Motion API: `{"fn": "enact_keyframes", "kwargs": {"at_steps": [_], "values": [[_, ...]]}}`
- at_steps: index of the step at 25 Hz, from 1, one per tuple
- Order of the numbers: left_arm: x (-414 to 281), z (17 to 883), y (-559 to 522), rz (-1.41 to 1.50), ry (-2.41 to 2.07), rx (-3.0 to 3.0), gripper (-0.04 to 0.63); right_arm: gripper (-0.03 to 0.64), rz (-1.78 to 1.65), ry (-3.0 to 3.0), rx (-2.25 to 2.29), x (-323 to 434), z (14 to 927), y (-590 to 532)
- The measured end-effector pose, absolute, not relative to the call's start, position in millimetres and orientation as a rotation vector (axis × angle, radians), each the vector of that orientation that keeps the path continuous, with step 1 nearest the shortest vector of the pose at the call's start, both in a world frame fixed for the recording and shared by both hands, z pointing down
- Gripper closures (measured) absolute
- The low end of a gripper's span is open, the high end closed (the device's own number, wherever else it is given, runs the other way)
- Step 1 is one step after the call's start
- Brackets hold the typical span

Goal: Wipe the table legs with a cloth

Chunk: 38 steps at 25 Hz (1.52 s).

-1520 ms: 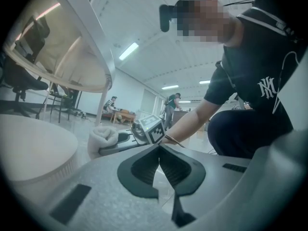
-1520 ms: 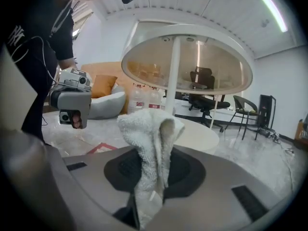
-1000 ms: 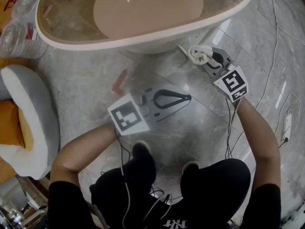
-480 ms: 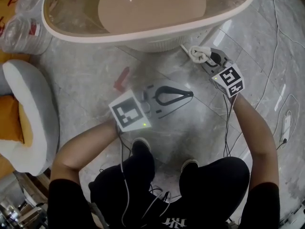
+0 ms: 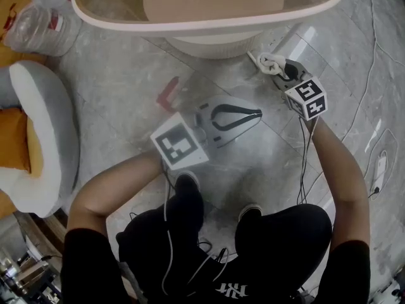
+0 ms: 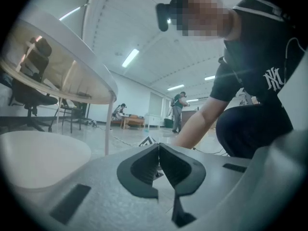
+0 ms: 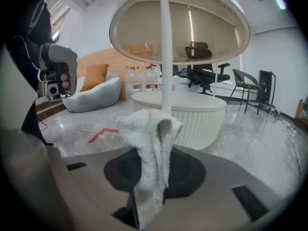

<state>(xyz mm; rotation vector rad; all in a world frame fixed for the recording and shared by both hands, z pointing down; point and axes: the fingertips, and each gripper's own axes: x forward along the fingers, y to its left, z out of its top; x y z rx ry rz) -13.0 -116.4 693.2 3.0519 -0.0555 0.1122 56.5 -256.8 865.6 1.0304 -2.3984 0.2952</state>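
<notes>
A round glass-topped table (image 5: pixel 209 25) with a white rim stands over a ribbed white round base (image 7: pixel 185 110); a thin white leg (image 7: pixel 165 52) rises from the base to the top. My right gripper (image 5: pixel 283 70) is shut on a white fluffy cloth (image 5: pixel 270 63), held just right of the base; in the right gripper view the cloth (image 7: pixel 151 150) sticks up between the jaws, close before the leg. My left gripper (image 5: pixel 253 114) hangs low over the marble floor, shut and empty, its black pads (image 6: pixel 159 170) meeting at the tips.
A grey and orange beanbag seat (image 5: pixel 38 138) lies at the left. Water bottles (image 5: pixel 44 18) stand at the upper left. A red mark (image 5: pixel 168 92) is on the floor. Cables (image 5: pixel 373 94) and a power strip (image 5: pixel 380 166) trail at the right. My feet (image 5: pixel 188 189) are below.
Both grippers have shifted a little to the right and upward in the head view; the right one with the cloth stays beside the table base.
</notes>
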Motion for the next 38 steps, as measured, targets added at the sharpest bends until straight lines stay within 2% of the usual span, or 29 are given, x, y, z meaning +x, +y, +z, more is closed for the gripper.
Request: {"fn": "enact_keyframes", "kwargs": {"at_steps": [9, 17, 21, 24, 29, 38], "values": [[20.8, 674.2, -104.6, 0.076, 0.021, 3.071, 0.589, 0.528, 0.288, -2.458, 1.028, 53.4, 838.0, -254.0], [10.5, 673.7, -114.5, 0.075, -0.02, 3.09, 0.589, 0.529, -0.087, -2.664, 1.109, 63.4, 685.4, -250.6], [4.5, 677.5, -121.4, 0.095, -0.046, 3.082, 0.589, 0.529, -0.156, -2.709, 1.287, 99.2, 637.3, -258.6], [3.6, 678.3, -119.7, 0.106, -0.039, 3.09, 0.589, 0.529, -0.187, -2.663, 1.34, 121.1, 640.1, -278.6], [7.1, 672.9, -116.6, 0.1, -0.039, 3.101, 0.589, 0.529, -0.26, -2.686, 1.106, 89.9, 653.9, -283.3], [11.7, 660.3, -113.1, 0.082, -0.008, 3.13, 0.589, 0.529, -0.179, -2.643, 1.032, 76.6, 699.4, -278.2]]}}
